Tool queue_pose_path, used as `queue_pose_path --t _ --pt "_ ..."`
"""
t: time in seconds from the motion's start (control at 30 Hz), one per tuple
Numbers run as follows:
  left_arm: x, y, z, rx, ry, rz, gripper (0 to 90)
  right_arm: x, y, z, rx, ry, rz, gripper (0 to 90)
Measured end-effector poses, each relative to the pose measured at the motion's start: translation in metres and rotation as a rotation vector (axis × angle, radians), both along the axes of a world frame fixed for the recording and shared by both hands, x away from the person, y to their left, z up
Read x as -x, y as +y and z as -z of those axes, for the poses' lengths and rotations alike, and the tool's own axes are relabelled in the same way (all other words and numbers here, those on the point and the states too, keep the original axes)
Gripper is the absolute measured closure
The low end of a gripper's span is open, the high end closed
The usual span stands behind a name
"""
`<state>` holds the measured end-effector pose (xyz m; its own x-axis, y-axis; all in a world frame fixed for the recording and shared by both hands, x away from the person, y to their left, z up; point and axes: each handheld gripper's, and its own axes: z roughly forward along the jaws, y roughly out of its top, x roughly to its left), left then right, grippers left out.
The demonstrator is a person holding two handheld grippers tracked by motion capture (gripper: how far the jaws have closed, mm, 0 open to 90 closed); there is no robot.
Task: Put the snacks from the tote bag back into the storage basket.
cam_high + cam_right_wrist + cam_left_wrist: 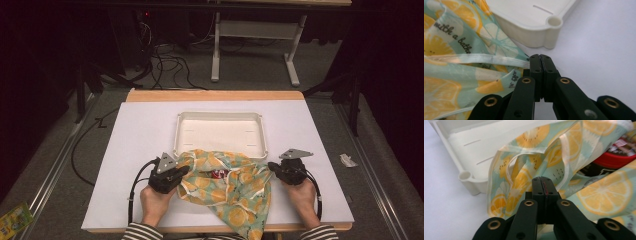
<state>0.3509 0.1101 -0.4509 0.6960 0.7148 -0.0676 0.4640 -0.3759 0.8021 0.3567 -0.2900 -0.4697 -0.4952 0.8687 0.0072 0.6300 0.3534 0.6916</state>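
A mint bag with a yellow lemon print (pixel 235 187) lies on the white table, just in front of an empty white tray (pixel 220 116). The bag's mouth is pulled open between the two grippers. My left gripper (pixel 184 171) is shut on the bag's left rim (pixel 529 192). On the other side, my right gripper (pixel 271 166) is shut on the white hem (pixel 499 59). Inside the bag sits a red-lidded container with a dark label (pixel 616 157), also visible through the opening (pixel 218 174). A tray corner shows in each gripper view (pixel 466 176) (pixel 554 22).
The white tabletop (pixel 145 135) has bare room left, right and behind the tray. The bag's lower corner hangs over the table's front edge (pixel 200 229). Cables (pixel 170 65) and a table frame (pixel 255 30) stand on the floor beyond; a green packet (pixel 12 220) lies on the floor at the left.
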Motion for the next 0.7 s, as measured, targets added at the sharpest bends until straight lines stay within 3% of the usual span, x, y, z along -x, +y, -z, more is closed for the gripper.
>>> queue_pose_path --t 0.07,0.27,0.47,0.53,0.67,0.7 --pt "-0.003 -0.003 0.005 -0.019 0.008 -0.005 90.0 -0.001 0.005 0.004 0.018 -0.011 0.0 90.0" --pt "-0.012 -0.004 0.012 -0.019 0.049 -0.032 90.0 -0.002 0.005 0.004 0.011 -0.013 0.014 89.8" --pt "-0.016 -0.003 0.026 -0.078 0.092 -0.056 90.0 -0.003 0.007 0.004 0.023 -0.018 0.017 89.0" --pt "-0.015 -0.002 0.027 -0.086 0.089 -0.058 90.0 -0.003 0.007 0.005 0.024 -0.021 0.017 89.0" --pt "-0.01 0.004 0.029 -0.057 0.097 -0.061 90.0 -0.003 0.006 0.005 0.022 -0.021 0.027 87.7" --pt "-0.008 0.004 0.029 -0.06 0.093 -0.058 90.0 -0.002 0.006 0.004 0.028 -0.024 0.036 80.5"
